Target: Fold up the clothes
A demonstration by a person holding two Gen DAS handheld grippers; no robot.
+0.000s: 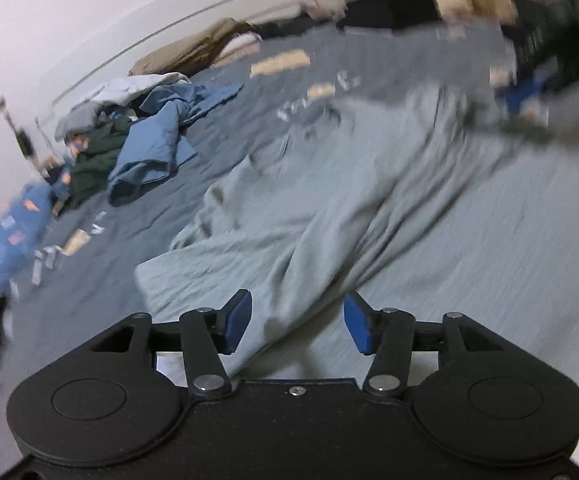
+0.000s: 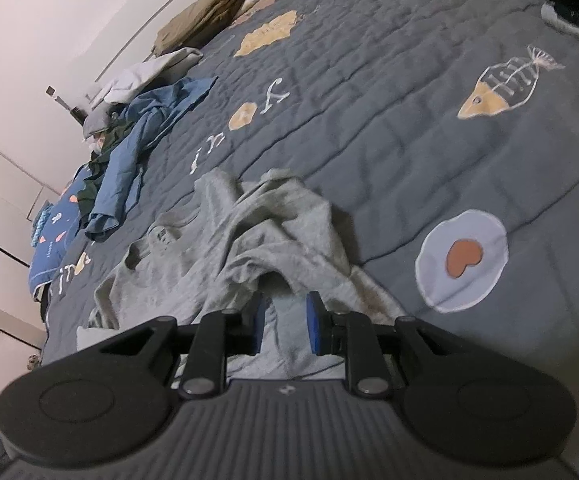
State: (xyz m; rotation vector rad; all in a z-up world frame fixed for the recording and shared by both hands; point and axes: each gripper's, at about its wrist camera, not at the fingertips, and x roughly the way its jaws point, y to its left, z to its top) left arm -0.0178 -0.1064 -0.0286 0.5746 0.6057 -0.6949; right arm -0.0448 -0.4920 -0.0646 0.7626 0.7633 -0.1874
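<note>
A light grey garment [image 1: 369, 208] lies stretched over the dark quilted bedspread [image 1: 217, 148] in the blurred left wrist view. My left gripper [image 1: 297, 324] hovers over its near end, open; the blue pads [image 1: 237, 320] stand well apart and a fold of cloth runs between them untouched. In the right wrist view the same grey garment [image 2: 249, 248] is bunched and rumpled. My right gripper [image 2: 285, 326] is shut on a gathered fold of it, with cloth pinched between the blue pads [image 2: 315, 328].
A pile of blue, dark green and white clothes [image 2: 137, 140] sits at the bed's left side near the wall, also seen as clothes [image 1: 149, 148]. The bedspread [image 2: 369, 120] bears fish and plate patches. A brown pillow [image 2: 209, 12] lies at the far edge.
</note>
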